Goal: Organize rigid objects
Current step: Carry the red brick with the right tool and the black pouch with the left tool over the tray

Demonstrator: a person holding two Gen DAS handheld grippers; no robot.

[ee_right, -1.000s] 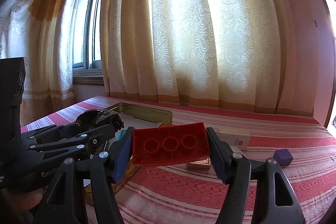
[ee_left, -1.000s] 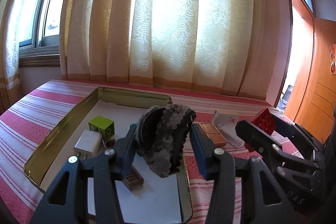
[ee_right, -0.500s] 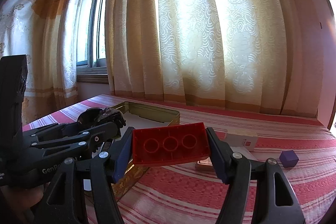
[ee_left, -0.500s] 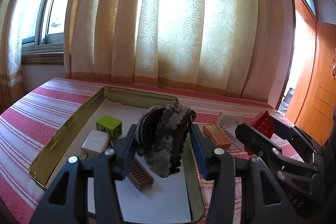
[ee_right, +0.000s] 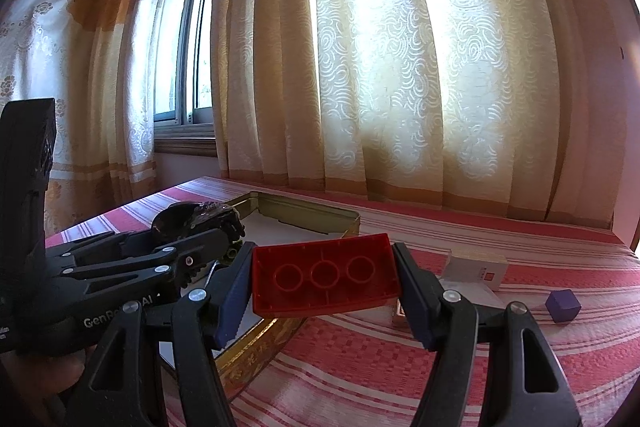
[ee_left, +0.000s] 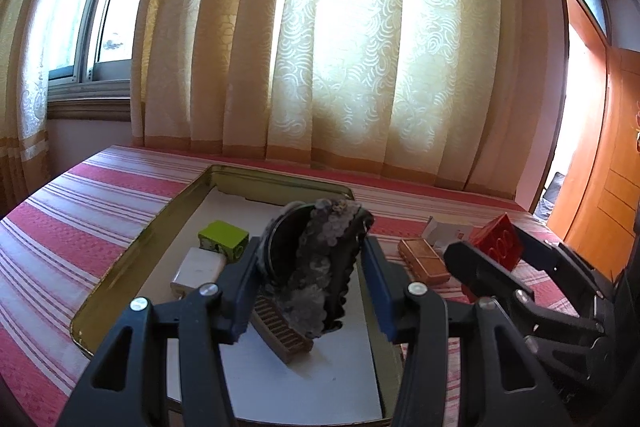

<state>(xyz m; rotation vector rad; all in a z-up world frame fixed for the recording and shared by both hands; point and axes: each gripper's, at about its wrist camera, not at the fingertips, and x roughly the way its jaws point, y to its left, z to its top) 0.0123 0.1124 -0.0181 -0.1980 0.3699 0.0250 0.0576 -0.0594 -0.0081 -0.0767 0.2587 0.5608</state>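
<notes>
My left gripper (ee_left: 310,281) is shut on a dark round compact with a beaded cover (ee_left: 320,267), held above the gold tray (ee_left: 120,267). In the tray lie a green block (ee_left: 223,239), a white charger (ee_left: 197,269) and a brown comb (ee_left: 280,327). My right gripper (ee_right: 324,291) is shut on a red building brick (ee_right: 326,279), underside toward the camera, held above the striped cloth just right of the tray (ee_right: 304,213). The brick also shows in the left wrist view (ee_left: 496,241), and the left gripper with the compact (ee_right: 192,221) in the right wrist view.
On the red striped cloth (ee_right: 440,367) right of the tray lie a brown flat case (ee_left: 422,259), a white box (ee_right: 476,269) and a purple cube (ee_right: 563,305). Curtains and a window stand behind; an orange door (ee_left: 612,163) is at the right.
Both grippers have moved slightly forward and lower over the table, still holding their objects. The tray contents look nearer in the left wrist view.
</notes>
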